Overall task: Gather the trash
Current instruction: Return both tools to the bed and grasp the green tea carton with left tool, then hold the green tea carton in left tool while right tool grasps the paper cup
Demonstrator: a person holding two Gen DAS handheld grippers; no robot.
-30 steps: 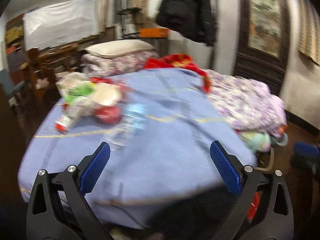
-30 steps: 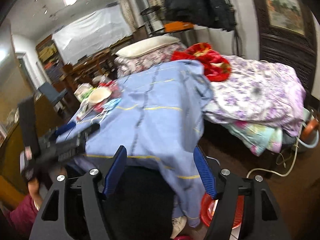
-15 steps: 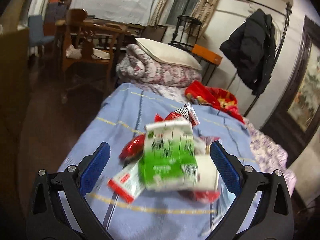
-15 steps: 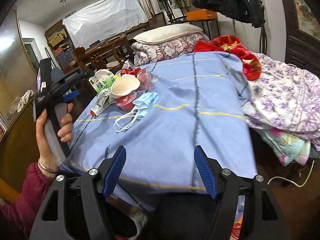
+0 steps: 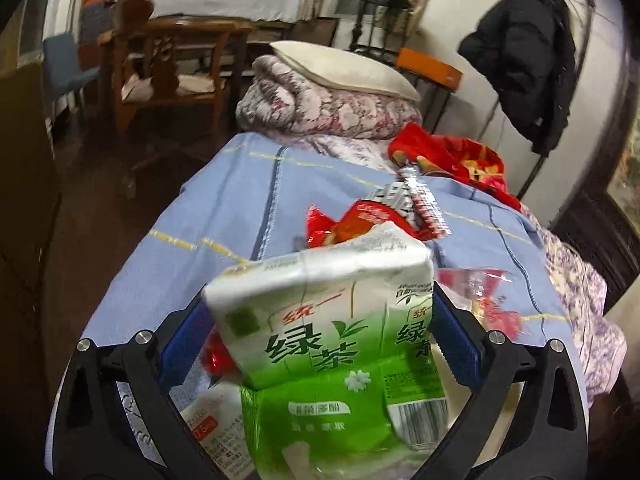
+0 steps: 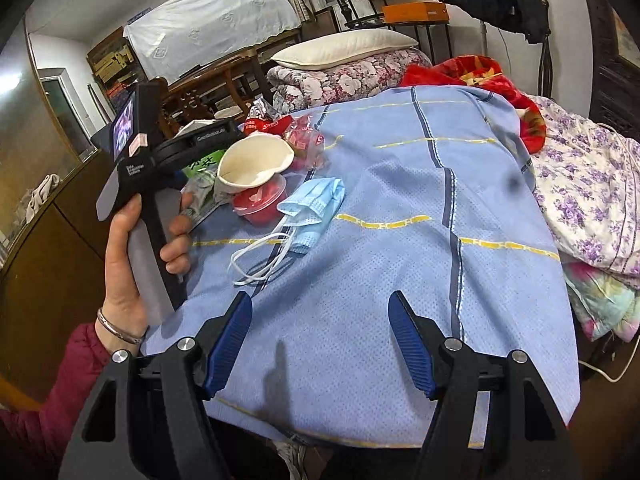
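Left wrist view: a crumpled green tea carton (image 5: 336, 344) sits between the spread blue pads (image 5: 456, 344) of the left gripper (image 5: 316, 340), atop trash on a blue bedsheet (image 5: 240, 208); contact with the pads cannot be told. Right wrist view: the right gripper (image 6: 320, 340) hovers wide open and empty over the sheet, with a paper bowl (image 6: 256, 160), red cup (image 6: 260, 200) and blue face mask (image 6: 316, 204) lying near the carton

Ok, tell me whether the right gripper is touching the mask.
Apart. The right wrist view shows the open right gripper short of the mask, with bare blue sheet between its fingertips and the mask.
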